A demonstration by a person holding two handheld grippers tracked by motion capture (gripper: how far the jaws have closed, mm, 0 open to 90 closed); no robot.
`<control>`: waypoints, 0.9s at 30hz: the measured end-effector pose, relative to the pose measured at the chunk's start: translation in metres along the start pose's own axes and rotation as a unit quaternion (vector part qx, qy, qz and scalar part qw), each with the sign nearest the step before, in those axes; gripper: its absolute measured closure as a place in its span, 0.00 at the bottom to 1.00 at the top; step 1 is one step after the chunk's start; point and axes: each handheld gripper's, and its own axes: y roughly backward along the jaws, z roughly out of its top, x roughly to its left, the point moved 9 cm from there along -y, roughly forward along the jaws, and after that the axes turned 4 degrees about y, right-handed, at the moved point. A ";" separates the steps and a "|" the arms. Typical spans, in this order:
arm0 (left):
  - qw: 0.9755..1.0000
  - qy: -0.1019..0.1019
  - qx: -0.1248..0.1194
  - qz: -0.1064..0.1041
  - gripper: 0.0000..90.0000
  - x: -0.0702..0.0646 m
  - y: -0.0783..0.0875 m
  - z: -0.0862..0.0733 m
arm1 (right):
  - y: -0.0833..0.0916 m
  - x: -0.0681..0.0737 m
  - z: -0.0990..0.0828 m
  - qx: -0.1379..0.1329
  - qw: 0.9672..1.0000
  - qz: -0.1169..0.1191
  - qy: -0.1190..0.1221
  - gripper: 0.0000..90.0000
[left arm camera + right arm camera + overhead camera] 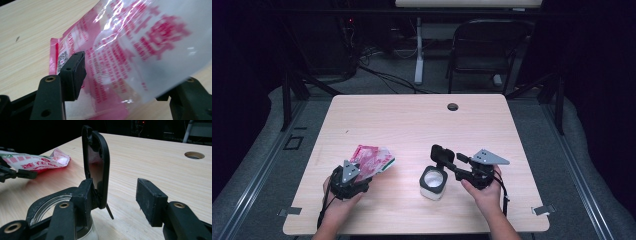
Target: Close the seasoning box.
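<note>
A pink-and-white printed pouch (373, 160) sits at the counter's (412, 120) front left, clamped between the left tongs (362, 176); the left gripper view shows its glossy film and blurred red lettering. Beside it stands a white jar (433, 182), black flip lid (96, 166) raised. The right tongs (117, 195) stand apart around that lid's hinge.

The packet (130, 50) in your left gripper view runs past the top and right edges, its red print blurred beyond reading. Beside it, your jar (47, 207) is cut off below.
</note>
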 end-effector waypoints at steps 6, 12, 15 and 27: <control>0.999 -0.037 0.010 -0.008 0.43 -0.016 0.007 0.005 | -0.003 0.001 -0.001 0.005 1.000 0.002 0.009 0.57; 0.999 -0.027 0.007 -0.032 0.44 -0.024 0.010 0.012 | -0.001 0.003 0.001 0.001 1.000 0.007 0.013 0.67; 0.999 -0.028 0.006 -0.039 0.44 -0.027 0.012 0.013 | 0.000 0.003 0.001 0.006 1.000 0.013 0.017 0.72; 0.998 -0.022 0.001 -0.054 0.45 -0.036 0.011 0.009 | -0.002 0.011 0.000 0.025 0.998 0.012 0.064 0.89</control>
